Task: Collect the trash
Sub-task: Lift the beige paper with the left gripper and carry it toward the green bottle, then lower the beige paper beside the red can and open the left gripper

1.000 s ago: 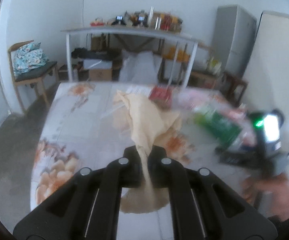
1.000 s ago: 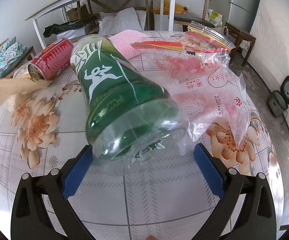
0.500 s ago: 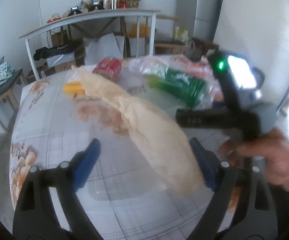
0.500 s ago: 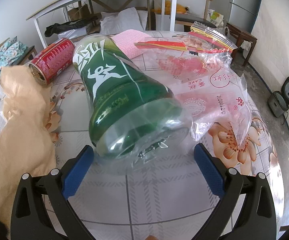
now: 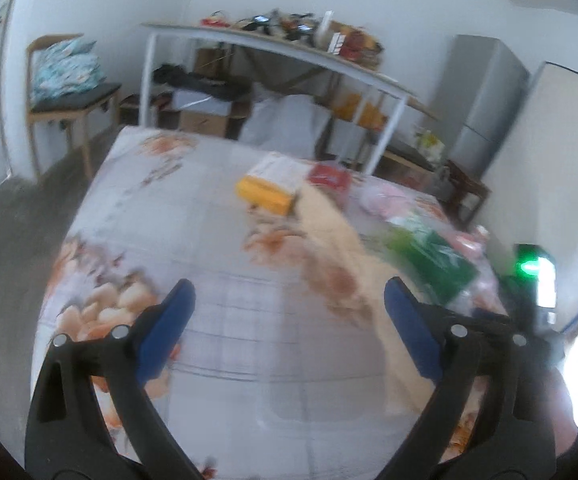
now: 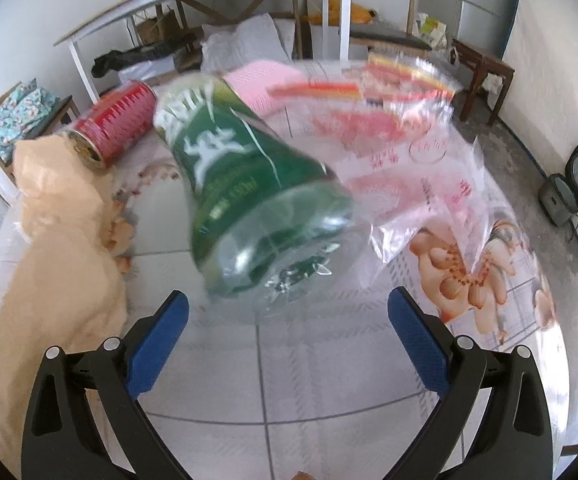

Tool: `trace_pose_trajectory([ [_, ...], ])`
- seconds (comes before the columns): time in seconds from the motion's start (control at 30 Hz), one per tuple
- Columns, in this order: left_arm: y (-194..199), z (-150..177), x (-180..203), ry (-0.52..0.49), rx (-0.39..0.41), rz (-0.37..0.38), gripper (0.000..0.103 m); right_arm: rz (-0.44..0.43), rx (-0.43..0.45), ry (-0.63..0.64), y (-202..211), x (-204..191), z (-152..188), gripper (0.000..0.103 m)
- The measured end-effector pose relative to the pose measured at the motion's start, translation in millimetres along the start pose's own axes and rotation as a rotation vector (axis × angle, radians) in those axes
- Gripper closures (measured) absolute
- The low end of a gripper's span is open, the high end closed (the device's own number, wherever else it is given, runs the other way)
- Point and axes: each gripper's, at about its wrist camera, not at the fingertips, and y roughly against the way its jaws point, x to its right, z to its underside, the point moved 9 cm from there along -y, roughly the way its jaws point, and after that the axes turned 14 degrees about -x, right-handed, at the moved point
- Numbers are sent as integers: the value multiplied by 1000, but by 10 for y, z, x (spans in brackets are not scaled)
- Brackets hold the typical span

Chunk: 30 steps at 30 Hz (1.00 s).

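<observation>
A beige crumpled paper (image 5: 341,248) lies loose on the flowered table, just inside the right finger of my left gripper (image 5: 287,292). Its jaws are opening, with bare tabletop between them. A green plastic bottle (image 6: 249,200) lies on its side, its base just ahead of my right gripper (image 6: 288,304), which stands open and touches nothing. To the bottle's left lie a red can (image 6: 117,120) and the same beige paper (image 6: 57,240). The bottle (image 5: 437,256) also shows at the right of the left wrist view.
A clear plastic bag with red print (image 6: 409,152) and a pink cloth (image 6: 261,80) lie behind the bottle. A yellow box (image 5: 267,194) sits mid-table. The table (image 5: 137,208) drops off at left. A hand (image 5: 565,412) holds the right tool. A chair and shelving stand behind.
My left gripper opened and let go of the beige paper, which now lies on the table left of the bottle. The left view swung about. The right gripper stayed put and open.
</observation>
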Motion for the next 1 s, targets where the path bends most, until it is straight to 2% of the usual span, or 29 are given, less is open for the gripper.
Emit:
trace_pose_trajectory([
  [0.17,-187,101,-86,3,-72,-53,11,-4,60,25,191,-87,-42,6],
  [0.3,-335,165,-71,1,-112,-69,11,-121,130,-6,474,-153,-170,6],
  [0.37,-342,184,-40,2,-116,-64,11,-142,134,13,531,-265,-264,6],
  [0.5,-356,221,26,-17,-117,-66,11,-27,116,122,443,-563,-294,6],
  [0.67,-367,248,70,-52,-122,-80,11,166,155,204,439,-557,-182,6],
  [0.77,-337,219,72,-44,-112,-72,11,167,134,209,456,-450,-62,6],
  [0.9,-335,207,51,-26,-115,-68,11,102,146,186,598,-228,52,6],
  [1.0,-376,233,52,-23,-134,-80,11,88,144,164,600,-67,64,6],
])
